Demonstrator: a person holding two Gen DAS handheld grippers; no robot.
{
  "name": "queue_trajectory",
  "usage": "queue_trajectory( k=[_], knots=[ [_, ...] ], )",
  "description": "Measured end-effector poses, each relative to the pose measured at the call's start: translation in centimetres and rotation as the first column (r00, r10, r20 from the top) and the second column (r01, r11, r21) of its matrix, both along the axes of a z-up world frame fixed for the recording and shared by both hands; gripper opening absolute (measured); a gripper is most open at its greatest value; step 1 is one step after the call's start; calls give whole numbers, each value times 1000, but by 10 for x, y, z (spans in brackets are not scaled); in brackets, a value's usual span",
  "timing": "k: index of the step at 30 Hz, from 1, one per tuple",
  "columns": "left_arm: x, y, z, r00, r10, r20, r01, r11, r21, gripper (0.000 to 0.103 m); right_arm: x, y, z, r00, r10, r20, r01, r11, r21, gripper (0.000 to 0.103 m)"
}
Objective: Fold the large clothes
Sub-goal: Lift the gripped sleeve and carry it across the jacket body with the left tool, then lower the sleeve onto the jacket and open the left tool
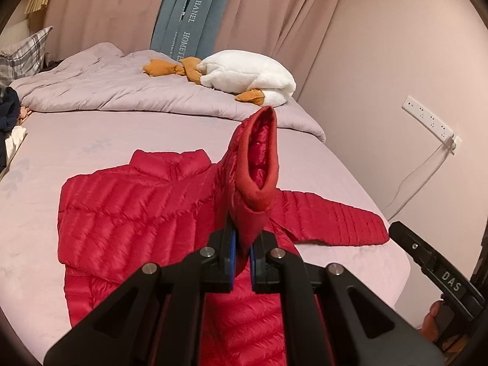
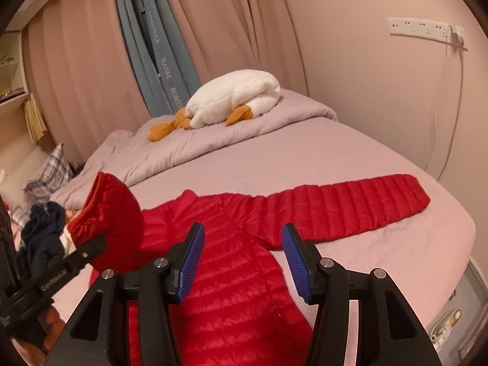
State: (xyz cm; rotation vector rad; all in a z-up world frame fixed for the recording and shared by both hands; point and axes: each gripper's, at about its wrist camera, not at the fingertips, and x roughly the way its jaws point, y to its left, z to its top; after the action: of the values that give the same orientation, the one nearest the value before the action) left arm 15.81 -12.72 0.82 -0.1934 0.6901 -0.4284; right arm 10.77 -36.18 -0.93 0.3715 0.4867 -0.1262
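A red quilted down jacket (image 1: pixel 122 213) lies spread on the pink bed, collar away from me. My left gripper (image 1: pixel 242 244) is shut on the cuff end of one sleeve (image 1: pixel 259 164) and holds it up above the jacket body, the cuff opening pointing up. The lifted sleeve also shows at the left of the right wrist view (image 2: pixel 113 213). The other sleeve (image 2: pixel 360 204) lies stretched flat to the right. My right gripper (image 2: pixel 241 262) is open and empty, hovering above the jacket body (image 2: pixel 231 289).
A folded lilac duvet (image 1: pixel 122 91) with a white plush goose (image 1: pixel 247 73) lies at the far end of the bed. A pile of dark clothes (image 2: pixel 42 238) sits at the left. A wall, socket strip (image 2: pixel 427 29) and cable are on the right.
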Motion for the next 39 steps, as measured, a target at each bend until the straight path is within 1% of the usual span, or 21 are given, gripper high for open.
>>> queue_trajectory(
  k=[3, 8, 15, 17, 19, 22, 24, 30, 35, 37, 39],
  knots=[
    [5, -5, -6, 1000, -7, -16, 8, 1000, 10, 7, 0, -1, -1, 1000, -10, 0, 10, 1000, -1, 54],
    [7, -21, -23, 997, -55, -49, 56, 998, 17, 7, 2, -5, -7, 1000, -9, -18, 10, 1000, 15, 54],
    [15, -52, -52, 984, -121, -128, 125, 992, 21, 7, -3, -13, -10, 999, -20, -31, 20, 1000, 12, 54],
    [17, -60, -61, 978, -136, -156, 140, 990, 17, 7, -3, -17, -15, 998, -27, -53, 28, 1000, 8, 54],
    [17, -66, -68, 974, -151, -168, 156, 988, 14, 7, -2, -21, -19, 997, -41, -68, 42, 999, 15, 54],
    [20, -72, -79, 968, -157, -195, 162, 987, 9, 7, -1, -26, -23, 996, -52, -78, 54, 998, 29, 54],
    [23, -73, -86, 962, -160, -221, 162, 987, -7, 7, 0, -27, -26, 995, -55, -87, 57, 998, 29, 54],
    [24, -73, -98, 953, -166, -253, 159, 986, -46, 7, 2, -29, -35, 993, -49, -105, 55, 997, 50, 54],
    [22, -82, -104, 947, -176, -268, 175, 984, -29, 7, 2, -29, -38, 991, -52, -122, 58, 997, 44, 54],
    [21, -83, -107, 943, -182, -278, 182, 983, -29, 15, 2, -28, -39, 989, -57, -133, 62, 998, 32, 54],
    [19, -83, -106, 940, -193, -282, 191, 981, -36, 18, 2, -28, -39, 989, -57, -138, 61, 998, 25, 54]
  ],
)
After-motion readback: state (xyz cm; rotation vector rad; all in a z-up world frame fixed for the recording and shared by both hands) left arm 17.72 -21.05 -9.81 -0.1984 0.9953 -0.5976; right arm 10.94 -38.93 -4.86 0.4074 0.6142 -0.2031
